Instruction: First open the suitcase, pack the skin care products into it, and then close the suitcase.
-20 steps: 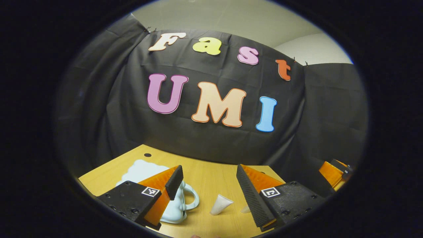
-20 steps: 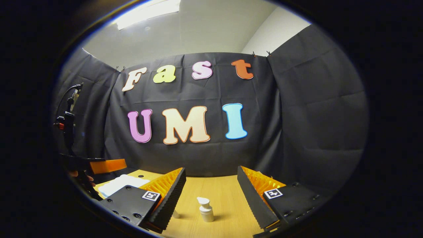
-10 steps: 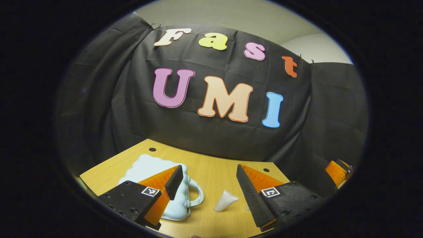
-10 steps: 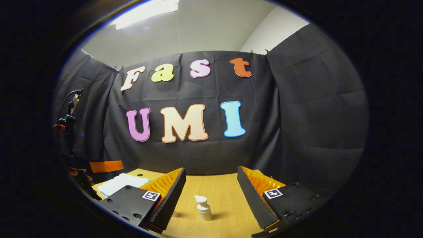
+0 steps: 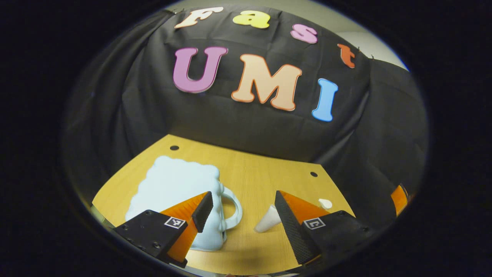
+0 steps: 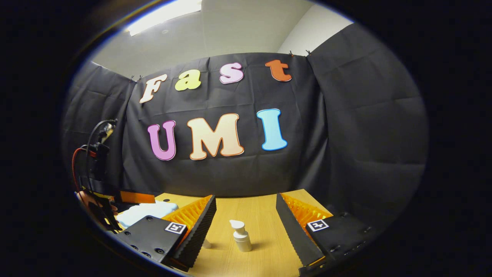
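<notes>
Your left gripper [image 5: 240, 207] hangs wide open above the worktop [image 5: 261, 169], holding nothing; the pale blue suitcase [image 5: 178, 192] lies shut just off its left finger, and a white tube [image 5: 268, 222] rests beside the right finger. Your right gripper [image 6: 246, 213] is spread wide too, with the pump bottle [image 6: 240, 236] standing upright between its fingers, untouched.

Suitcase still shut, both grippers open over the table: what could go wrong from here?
1. The left gripper hangs by the suitcase handle; a pull there might drag the closed case rather than open it.
2. The tube lies just beside its right finger and could get knocked away.
3. The pump bottle stands upright between the right gripper's open fingers; an off-centre close may tip it.
</notes>
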`<state>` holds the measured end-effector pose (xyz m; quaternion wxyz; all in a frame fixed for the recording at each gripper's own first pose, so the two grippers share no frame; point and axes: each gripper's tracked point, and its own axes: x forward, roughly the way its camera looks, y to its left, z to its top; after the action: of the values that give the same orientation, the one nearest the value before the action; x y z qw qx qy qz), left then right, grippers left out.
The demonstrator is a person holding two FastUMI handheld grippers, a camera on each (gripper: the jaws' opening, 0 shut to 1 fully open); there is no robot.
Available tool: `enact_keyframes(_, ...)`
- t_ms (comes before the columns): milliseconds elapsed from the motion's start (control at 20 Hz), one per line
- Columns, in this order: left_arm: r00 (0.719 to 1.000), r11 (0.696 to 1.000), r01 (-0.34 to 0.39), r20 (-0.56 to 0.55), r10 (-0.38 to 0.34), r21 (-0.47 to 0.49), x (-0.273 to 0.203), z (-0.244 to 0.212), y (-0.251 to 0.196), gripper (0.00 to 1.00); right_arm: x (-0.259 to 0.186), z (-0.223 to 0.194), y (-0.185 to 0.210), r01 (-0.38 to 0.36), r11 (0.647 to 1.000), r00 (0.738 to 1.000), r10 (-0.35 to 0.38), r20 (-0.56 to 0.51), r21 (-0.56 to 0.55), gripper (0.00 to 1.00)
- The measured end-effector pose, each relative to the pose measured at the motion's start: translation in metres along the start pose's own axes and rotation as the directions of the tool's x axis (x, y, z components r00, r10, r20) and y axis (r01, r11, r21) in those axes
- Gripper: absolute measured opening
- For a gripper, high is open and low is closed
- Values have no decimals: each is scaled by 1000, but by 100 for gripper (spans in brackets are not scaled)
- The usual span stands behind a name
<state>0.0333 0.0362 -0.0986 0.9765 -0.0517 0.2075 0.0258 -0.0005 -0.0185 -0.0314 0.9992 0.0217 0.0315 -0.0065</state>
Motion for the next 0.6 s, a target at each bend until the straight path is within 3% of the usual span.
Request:
enact_keyframes(250,986,1000,-4,-165,1,-15,38,-19,8,95,-2,-29,-12,21,999,998,-19,-64,24,98)
enact_keyframes(400,965,1000,19,-260,-21,-12,65,-26,2,95,-3,-38,-18,32,999,996,-28,-87,40,98)
enact_keyframes(600,936,998,-9,-351,-11,-57,100,-33,-3,95,-7,-38,-26,46,998,996,-43,-82,32,98)
